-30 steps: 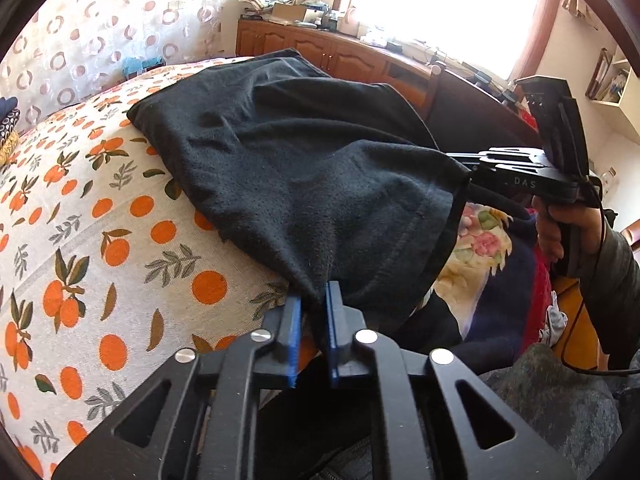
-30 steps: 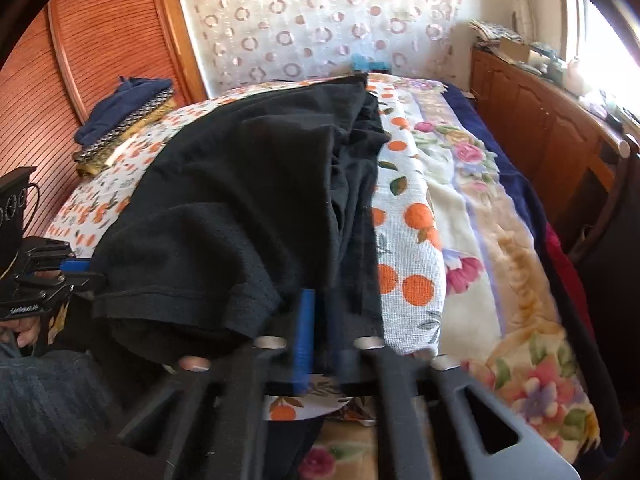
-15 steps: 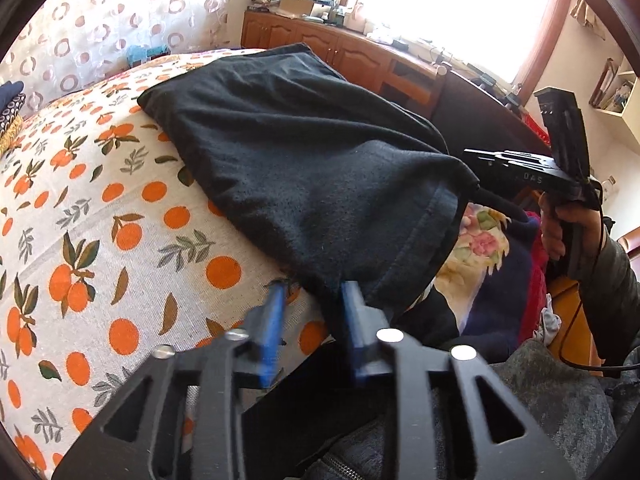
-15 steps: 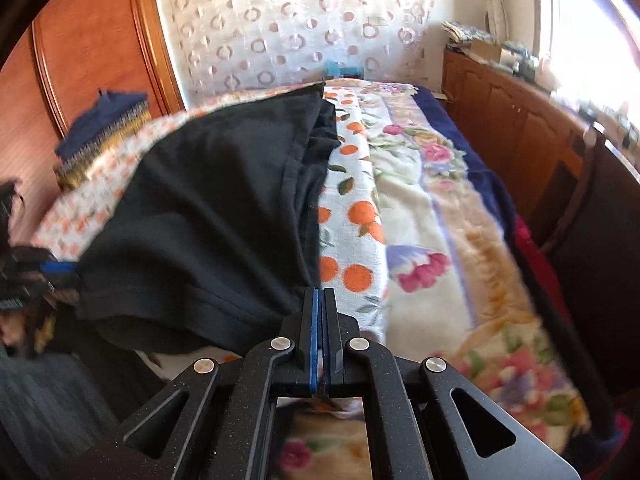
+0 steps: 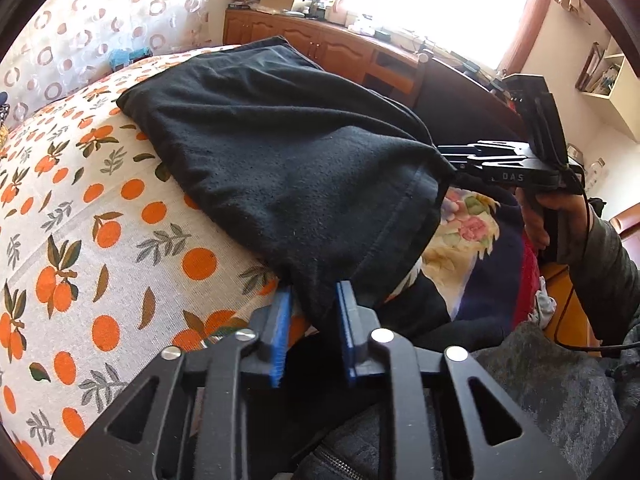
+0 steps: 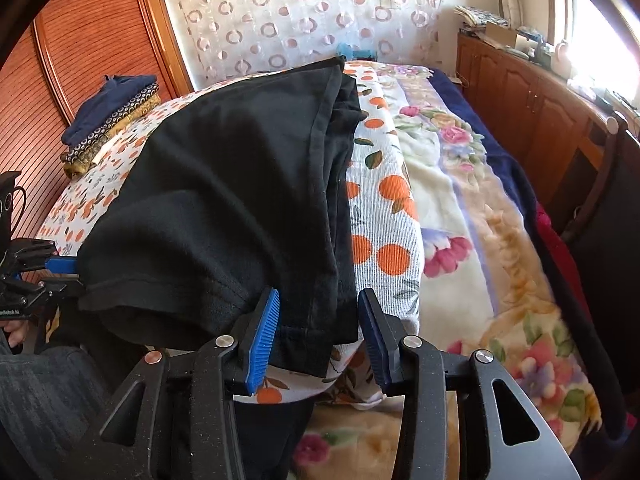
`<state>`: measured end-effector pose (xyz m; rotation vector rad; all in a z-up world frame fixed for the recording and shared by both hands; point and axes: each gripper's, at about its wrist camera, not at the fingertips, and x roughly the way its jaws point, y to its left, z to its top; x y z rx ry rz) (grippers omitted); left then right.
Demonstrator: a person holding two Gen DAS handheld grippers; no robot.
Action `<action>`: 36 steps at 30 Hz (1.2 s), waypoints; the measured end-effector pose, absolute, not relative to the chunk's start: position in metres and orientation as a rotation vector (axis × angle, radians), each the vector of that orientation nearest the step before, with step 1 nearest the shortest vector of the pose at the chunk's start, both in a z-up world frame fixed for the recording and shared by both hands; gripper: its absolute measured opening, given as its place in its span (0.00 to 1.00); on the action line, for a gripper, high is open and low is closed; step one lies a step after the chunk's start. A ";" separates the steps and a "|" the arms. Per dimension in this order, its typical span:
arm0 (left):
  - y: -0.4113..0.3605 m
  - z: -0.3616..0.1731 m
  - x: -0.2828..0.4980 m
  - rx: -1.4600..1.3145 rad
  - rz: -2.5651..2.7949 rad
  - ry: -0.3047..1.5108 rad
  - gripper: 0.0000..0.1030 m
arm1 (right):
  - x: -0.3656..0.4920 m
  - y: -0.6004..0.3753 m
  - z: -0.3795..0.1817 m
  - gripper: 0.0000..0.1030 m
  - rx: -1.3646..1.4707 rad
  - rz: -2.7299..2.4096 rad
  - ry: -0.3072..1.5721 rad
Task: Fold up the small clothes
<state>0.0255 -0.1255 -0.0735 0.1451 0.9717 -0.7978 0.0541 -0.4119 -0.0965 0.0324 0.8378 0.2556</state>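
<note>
A black garment (image 5: 280, 152) lies folded lengthwise on the orange-print sheet (image 5: 80, 220), and its near end hangs over the bed's edge. My left gripper (image 5: 314, 288) has the garment's near left corner between its blue pads (image 5: 280, 332). Its jaws are closing, with a gap still showing. My right gripper (image 6: 319, 294) straddles the near right hem of the black garment (image 6: 240, 184). Its jaws are opening, and the pads (image 6: 260, 340) stand well clear of the cloth. Each gripper shows in the other's view, the right gripper (image 5: 500, 160) held by a hand (image 5: 560, 216) and the left gripper (image 6: 40, 272) at the far left edge.
A folded stack of clothes (image 6: 112, 120) sits at the bed's far left by the wooden wardrobe (image 6: 80, 40). A floral blanket (image 6: 480, 240) covers the bed's right side. Wooden cabinets (image 6: 540, 112) with clutter run under the bright window.
The right jaws, shut on the hem before, now stand wide apart around it. The left jaws parted from the corner and have since narrowed. Neither hand has shifted much.
</note>
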 end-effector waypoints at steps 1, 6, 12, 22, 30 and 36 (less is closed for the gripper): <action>-0.126 -0.074 0.026 0.143 -0.795 0.975 0.22 | 0.055 -0.411 -0.096 0.41 0.025 0.257 0.841; -0.127 -0.075 0.030 0.136 -0.797 0.988 0.24 | 0.057 -0.409 -0.095 0.32 0.010 0.275 0.857; -0.130 -0.076 0.029 0.149 -0.800 0.983 0.25 | 0.053 -0.405 -0.092 0.09 0.002 0.336 0.848; -0.114 -0.040 0.025 0.071 -0.847 0.887 0.04 | 0.033 -0.424 -0.057 0.08 0.073 0.345 0.699; -0.092 0.005 0.043 0.023 -0.828 0.769 0.04 | 0.026 -0.436 -0.029 0.07 0.111 0.358 0.594; -0.085 0.024 0.093 0.014 -0.769 0.718 0.04 | 0.056 -0.427 -0.012 0.07 0.093 0.376 0.520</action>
